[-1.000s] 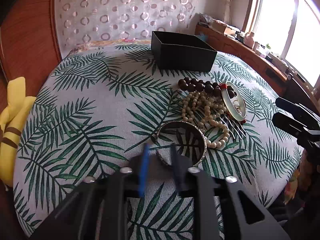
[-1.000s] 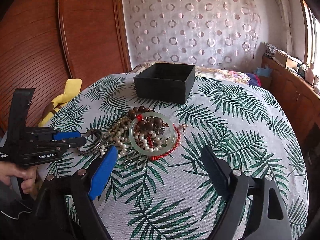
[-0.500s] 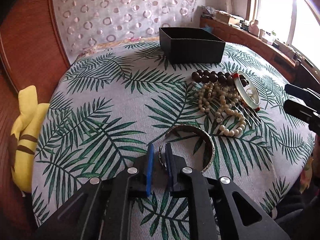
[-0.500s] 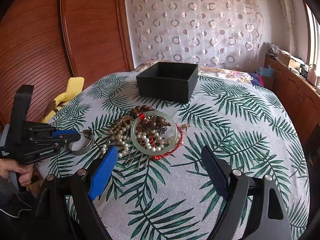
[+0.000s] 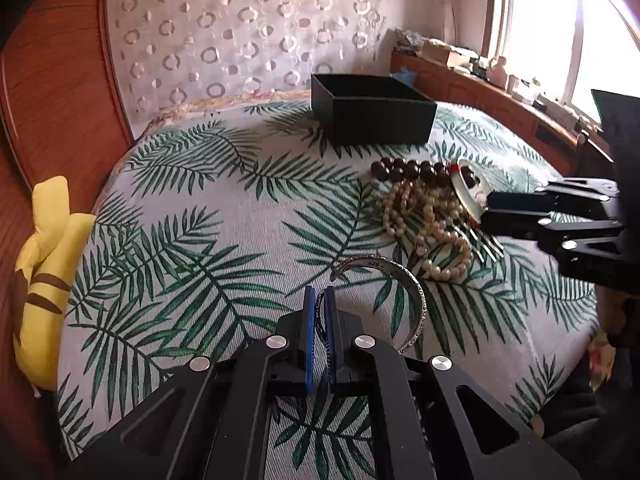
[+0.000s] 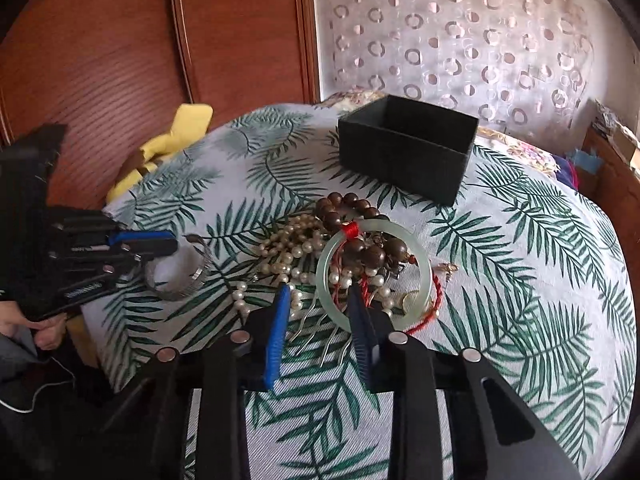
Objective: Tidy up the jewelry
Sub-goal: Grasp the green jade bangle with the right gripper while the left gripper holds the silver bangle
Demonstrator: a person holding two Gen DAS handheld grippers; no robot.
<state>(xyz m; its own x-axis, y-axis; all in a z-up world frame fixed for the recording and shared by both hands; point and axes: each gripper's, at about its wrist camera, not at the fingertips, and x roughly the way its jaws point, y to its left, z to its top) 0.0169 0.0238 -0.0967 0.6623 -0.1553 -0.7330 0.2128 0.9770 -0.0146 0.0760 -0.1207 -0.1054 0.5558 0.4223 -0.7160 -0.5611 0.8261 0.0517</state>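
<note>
My left gripper (image 5: 319, 304) is shut on the near rim of a silver cuff bangle (image 5: 418, 304), which tilts up off the leaf-print cloth. The right wrist view shows that gripper (image 6: 168, 244) and the cuff (image 6: 172, 290) at the left. My right gripper (image 6: 319, 294) is closing, and the left rim of a pale green jade bangle (image 6: 426, 276) stands between its jaws, with the pads still clear of it. The jade bangle lies on a heap of pearl strands (image 6: 288, 248), dark wooden beads (image 6: 340, 208) and a red cord (image 6: 432, 308). An open black box (image 6: 404, 160) stands behind the heap.
Metal hair pins (image 6: 320, 340) lie just in front of my right gripper. A yellow plush toy (image 5: 44, 264) rests at the table's left edge by a wooden panel. A wooden sill with clutter (image 5: 480, 76) runs along the right under the window. A person's hand (image 6: 36, 328) grips the left tool.
My right gripper has moved forward to the jade bangle and its jaws have narrowed a lot. My left gripper's jaws have closed onto the silver cuff, which now tilts up.
</note>
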